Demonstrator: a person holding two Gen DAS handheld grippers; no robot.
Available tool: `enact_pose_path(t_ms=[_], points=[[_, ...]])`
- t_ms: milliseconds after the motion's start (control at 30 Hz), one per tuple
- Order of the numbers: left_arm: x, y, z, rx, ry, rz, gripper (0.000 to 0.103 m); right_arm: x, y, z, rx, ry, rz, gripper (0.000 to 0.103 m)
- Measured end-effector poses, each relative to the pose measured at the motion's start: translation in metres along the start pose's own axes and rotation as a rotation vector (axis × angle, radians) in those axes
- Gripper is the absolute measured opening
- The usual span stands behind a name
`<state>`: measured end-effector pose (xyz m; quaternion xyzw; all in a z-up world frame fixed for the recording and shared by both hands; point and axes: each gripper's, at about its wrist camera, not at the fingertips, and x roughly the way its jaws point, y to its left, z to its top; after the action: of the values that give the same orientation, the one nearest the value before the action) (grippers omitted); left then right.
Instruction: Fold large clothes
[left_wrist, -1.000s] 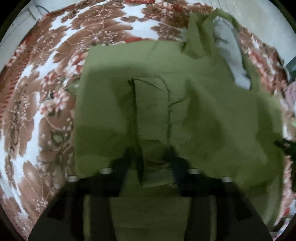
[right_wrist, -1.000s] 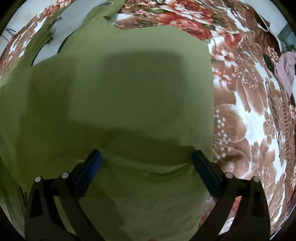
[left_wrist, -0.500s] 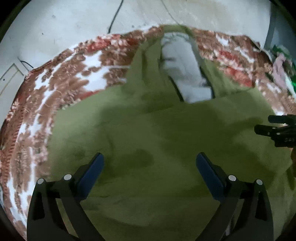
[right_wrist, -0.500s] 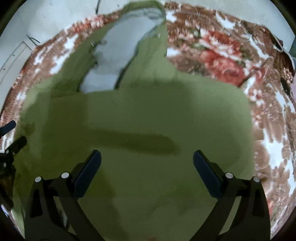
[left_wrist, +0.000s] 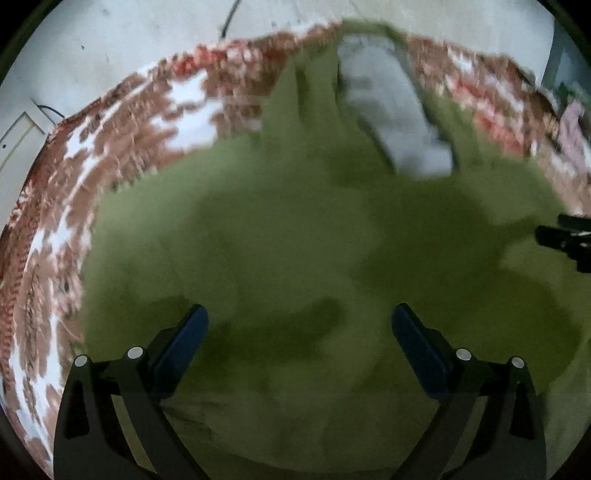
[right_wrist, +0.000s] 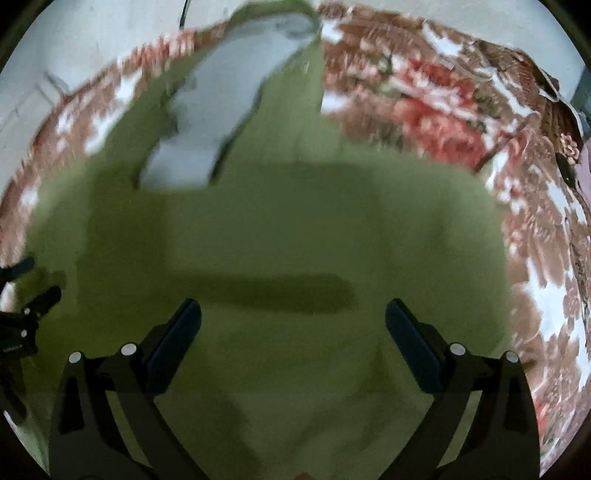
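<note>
Now the green garment (left_wrist: 295, 229) lies spread on the flowered blanket (left_wrist: 122, 122), and it fills the near and middle part of both wrist views. Its near part looks doubled over, so I judge that one fold is laid down and both tools are off the cloth so that it can settle flat. The left gripper (left_wrist: 299, 328) has its jaws spread wide, with nothing between the pads; only cloth lies below them. The right gripper (right_wrist: 293, 323) is spread wide in the same way and pinches nothing.

The garment's long axis runs from near to far. At the far end two green strips go away from the body, with a pale grey lining or inner part (right_wrist: 236, 96) between them, reaching the far edge of the blanket. Whether these are sleeves or an open front I cannot tell, because of blur. Probably the next fold must bring this far end toward the near side.
</note>
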<state>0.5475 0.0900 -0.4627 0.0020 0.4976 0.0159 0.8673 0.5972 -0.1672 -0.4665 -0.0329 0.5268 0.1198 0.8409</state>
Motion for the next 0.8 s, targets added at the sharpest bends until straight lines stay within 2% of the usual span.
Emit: enact_pose_path(t_ms=[133, 233, 333, 433, 600, 667, 700, 733, 800], points=[[-0.020, 0.015, 0.049, -0.058, -0.052, -0.068, 0.098, -0.018, -0.020, 0.053, 0.072, -0.039, 0.043, 0.098], [-0.018, 0.030, 0.097, -0.091, -0.084, -0.143, 0.098, -0.014, -0.038, 0.091, 0.105, -0.055, 0.070, 0.098], [-0.007, 0.036, 0.136, -0.086, -0.091, -0.170, 0.098, 0.002, -0.052, 0.133, 0.143, -0.029, 0.103, 0.098], [0.022, 0.038, 0.178, -0.039, -0.065, -0.149, 0.097, 0.021, -0.050, 0.176, 0.097, -0.032, 0.074, 0.098], [0.085, 0.035, 0.241, 0.027, -0.025, -0.148, 0.096, 0.062, -0.027, 0.250, -0.040, -0.068, 0.038, 0.098], [0.109, 0.034, 0.265, 0.025, -0.014, -0.153, 0.096, 0.079, -0.019, 0.272, -0.073, -0.072, 0.033, 0.093], [0.120, 0.033, 0.277, 0.027, -0.014, -0.162, 0.096, 0.087, -0.017, 0.280, -0.084, -0.070, 0.028, 0.084], [0.130, 0.031, 0.289, 0.032, -0.015, -0.177, 0.096, 0.100, -0.014, 0.293, -0.097, -0.065, 0.008, 0.080], [0.146, 0.028, 0.308, 0.040, -0.021, -0.193, 0.093, 0.125, -0.013, 0.314, -0.097, -0.045, -0.017, 0.080]])
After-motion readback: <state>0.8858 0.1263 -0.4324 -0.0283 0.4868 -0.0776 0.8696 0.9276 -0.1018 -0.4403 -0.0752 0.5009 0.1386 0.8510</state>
